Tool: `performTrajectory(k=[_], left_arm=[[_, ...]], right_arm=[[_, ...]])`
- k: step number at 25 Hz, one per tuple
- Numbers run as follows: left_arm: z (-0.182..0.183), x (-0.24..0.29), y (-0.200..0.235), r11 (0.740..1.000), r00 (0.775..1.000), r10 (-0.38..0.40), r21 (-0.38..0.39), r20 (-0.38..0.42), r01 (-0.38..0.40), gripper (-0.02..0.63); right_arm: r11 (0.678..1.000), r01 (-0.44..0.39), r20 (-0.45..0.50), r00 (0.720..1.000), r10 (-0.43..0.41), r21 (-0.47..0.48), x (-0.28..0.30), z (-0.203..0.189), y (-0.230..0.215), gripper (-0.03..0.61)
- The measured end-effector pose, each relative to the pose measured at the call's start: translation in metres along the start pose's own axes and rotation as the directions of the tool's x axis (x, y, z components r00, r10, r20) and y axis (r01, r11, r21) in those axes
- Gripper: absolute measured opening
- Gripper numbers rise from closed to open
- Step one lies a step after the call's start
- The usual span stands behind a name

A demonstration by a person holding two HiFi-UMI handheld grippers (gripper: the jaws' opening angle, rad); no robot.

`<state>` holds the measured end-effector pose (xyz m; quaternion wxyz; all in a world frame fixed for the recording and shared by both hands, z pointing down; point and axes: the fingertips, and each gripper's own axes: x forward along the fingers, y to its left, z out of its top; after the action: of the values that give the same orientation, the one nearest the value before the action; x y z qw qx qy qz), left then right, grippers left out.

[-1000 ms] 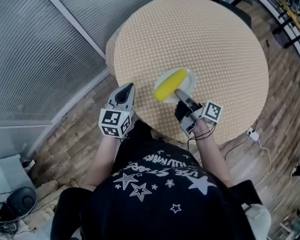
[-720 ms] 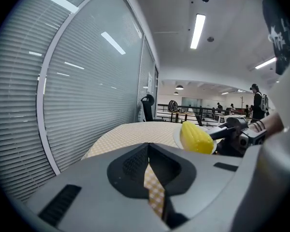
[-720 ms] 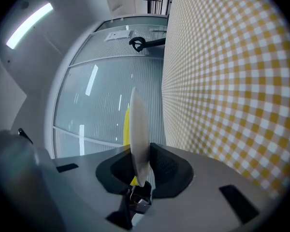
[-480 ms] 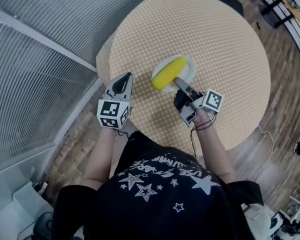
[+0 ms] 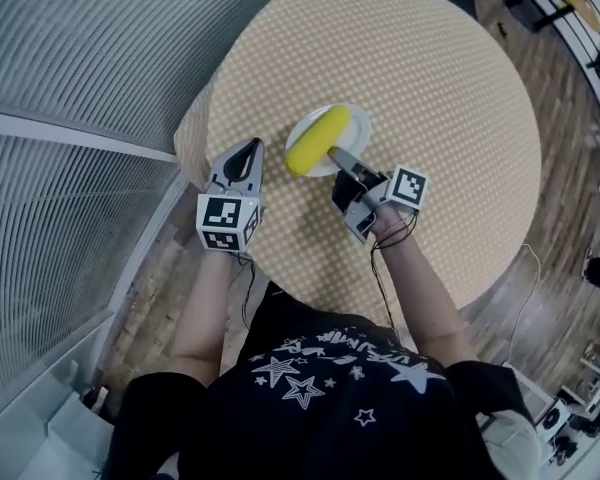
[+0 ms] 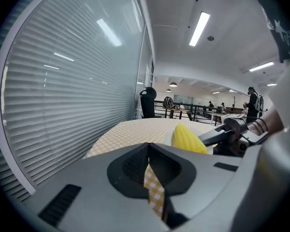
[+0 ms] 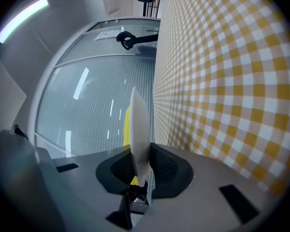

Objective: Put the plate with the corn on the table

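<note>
A white plate [image 5: 352, 126] carrying a yellow corn cob [image 5: 317, 140] is held over the round table [image 5: 430, 88] with its yellow checked cloth. My right gripper [image 5: 336, 155] is shut on the plate's near rim. In the right gripper view the plate [image 7: 138, 129] stands edge-on between the pads, the corn [image 7: 127, 124] behind it and the cloth [image 7: 222, 81] just beside it. My left gripper [image 5: 248, 155] hovers shut and empty at the table's left edge, left of the plate. From the left gripper [image 6: 148, 153] the corn [image 6: 189, 138] shows ahead to the right.
A slatted glass partition [image 5: 70, 98] runs along the left, close to the table. Wooden floor [image 5: 540, 248] surrounds the table on the right. More tables, railings and people [image 6: 222, 108] stand far back in the room.
My right gripper has carried the plate with the corn a little farther in over the table. The left gripper has kept pace beside it, still shut.
</note>
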<state>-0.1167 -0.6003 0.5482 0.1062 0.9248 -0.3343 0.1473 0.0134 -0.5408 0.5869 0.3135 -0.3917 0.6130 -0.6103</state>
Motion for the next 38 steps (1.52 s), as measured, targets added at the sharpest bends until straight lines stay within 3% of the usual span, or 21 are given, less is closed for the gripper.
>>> performTrajectory(k=[9,17,20,24,30,38], left_arm=[[-0.008,0.017,-0.006,0.999,0.999,-0.025,0.024,-0.041,0.026,0.008],[-0.008,0.021,0.003,0.999,0.998,0.008,0.040,-0.062,-0.006,0.008],[-0.014,0.025,0.011,0.999,0.997,0.012,0.034,-0.072,-0.009,0.008],[-0.016,0.024,0.015,0.999,0.997,0.015,0.038,-0.073,-0.013,0.008],[-0.017,0.019,0.012,0.999,0.997,0.012,0.043,-0.079,-0.009,0.008],[-0.019,0.014,0.012,0.999,0.997,0.014,0.049,-0.076,-0.010,0.008]], right_arm=[[0.999,0.044,0.006,0.999,-0.044,0.007,0.016,0.007,-0.013,0.064],[0.991,0.122,0.016,0.992,-0.123,0.049,0.015,0.007,-0.018,0.064],[0.973,0.201,0.013,0.979,-0.203,0.112,0.020,0.008,-0.031,0.063],[0.957,0.239,0.014,0.970,-0.244,0.162,0.023,0.007,-0.039,0.061],[0.933,0.332,-0.014,0.943,-0.333,0.140,0.022,0.004,-0.040,0.060],[0.906,0.398,0.023,0.914,-0.405,0.145,0.012,0.009,-0.051,0.066]])
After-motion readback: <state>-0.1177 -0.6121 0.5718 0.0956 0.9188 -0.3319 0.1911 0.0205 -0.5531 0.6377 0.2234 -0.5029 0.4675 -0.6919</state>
